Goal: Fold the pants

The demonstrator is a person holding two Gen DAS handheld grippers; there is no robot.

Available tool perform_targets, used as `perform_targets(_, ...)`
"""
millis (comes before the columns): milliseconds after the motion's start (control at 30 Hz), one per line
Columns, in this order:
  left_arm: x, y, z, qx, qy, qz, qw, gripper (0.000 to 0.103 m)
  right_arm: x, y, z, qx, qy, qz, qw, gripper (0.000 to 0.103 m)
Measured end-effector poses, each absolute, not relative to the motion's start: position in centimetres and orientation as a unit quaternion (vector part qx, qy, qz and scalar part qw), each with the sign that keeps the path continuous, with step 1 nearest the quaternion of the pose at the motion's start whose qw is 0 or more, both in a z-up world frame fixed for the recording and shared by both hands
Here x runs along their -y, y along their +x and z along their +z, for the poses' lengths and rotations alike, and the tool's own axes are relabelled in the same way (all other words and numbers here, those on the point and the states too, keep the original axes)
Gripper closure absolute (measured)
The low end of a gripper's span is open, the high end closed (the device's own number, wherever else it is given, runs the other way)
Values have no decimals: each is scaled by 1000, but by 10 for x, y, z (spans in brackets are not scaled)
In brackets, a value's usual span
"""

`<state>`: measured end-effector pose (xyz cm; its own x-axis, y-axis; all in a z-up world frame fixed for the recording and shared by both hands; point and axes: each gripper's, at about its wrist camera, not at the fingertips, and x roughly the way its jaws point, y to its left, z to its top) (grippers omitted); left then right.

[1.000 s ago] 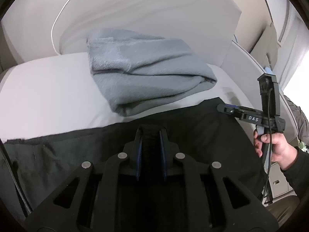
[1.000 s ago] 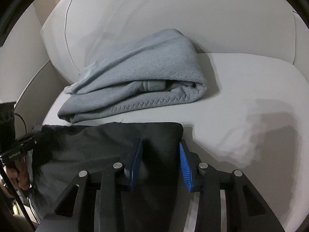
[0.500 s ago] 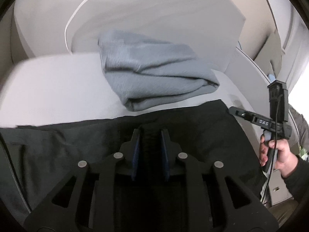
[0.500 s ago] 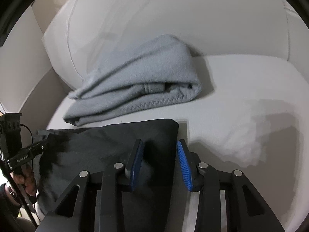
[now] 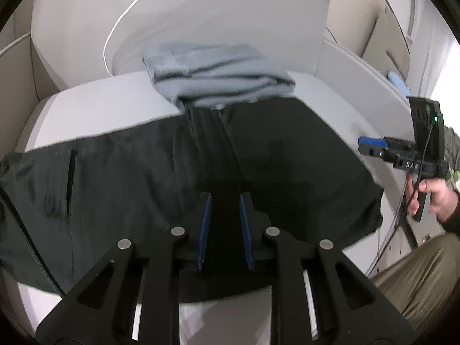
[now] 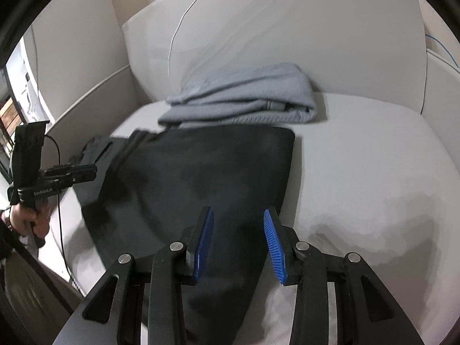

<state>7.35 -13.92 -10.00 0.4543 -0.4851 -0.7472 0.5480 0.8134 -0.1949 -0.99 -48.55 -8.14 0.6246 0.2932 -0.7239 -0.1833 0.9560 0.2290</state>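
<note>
1. Left gripper [image 5: 225,201]: matte black linkage arms, four round silver pivot screws, thin blue ribbed pads lining the two fingers.
2. Right gripper [image 6: 238,215]: same black frame and silver screws, brighter blue toothed pads.
3. Seen from the side, the right gripper has a black box with a small green light, a thin black cable and white lettering on its body.
4. A dark sleeve cuff at the right hand [image 5: 431,198]; olive-green trousers [image 5: 417,273] just below.
5. White lettering and a looping black cable on the left gripper's side.

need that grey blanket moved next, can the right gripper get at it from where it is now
Probably yes: the right gripper stands open over the black pants, and the grey blanket lies uncovered just beyond their far edge, nothing between.
</note>
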Motion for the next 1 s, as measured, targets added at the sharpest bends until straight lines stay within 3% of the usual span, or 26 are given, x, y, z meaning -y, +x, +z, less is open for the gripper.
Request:
perform_targets(567, 138, 51, -140, -463, 51, -309, 829, 88, 485, -53, -132, -459, 68, 145, 874, 65)
perform_targets(933, 142, 49, -124, -441, 86, -252, 857, 86, 483, -55, -126, -448, 60, 136, 881, 65)
perform_targets(967, 140, 49, -120, -434, 89, -241, 863, 79, 485, -54, -120, -440, 61, 132, 886, 65)
perform_targets(1000, 136, 51, -114, -426, 86, -230, 871, 63, 487, -55, -114, -433, 60, 128, 890, 65)
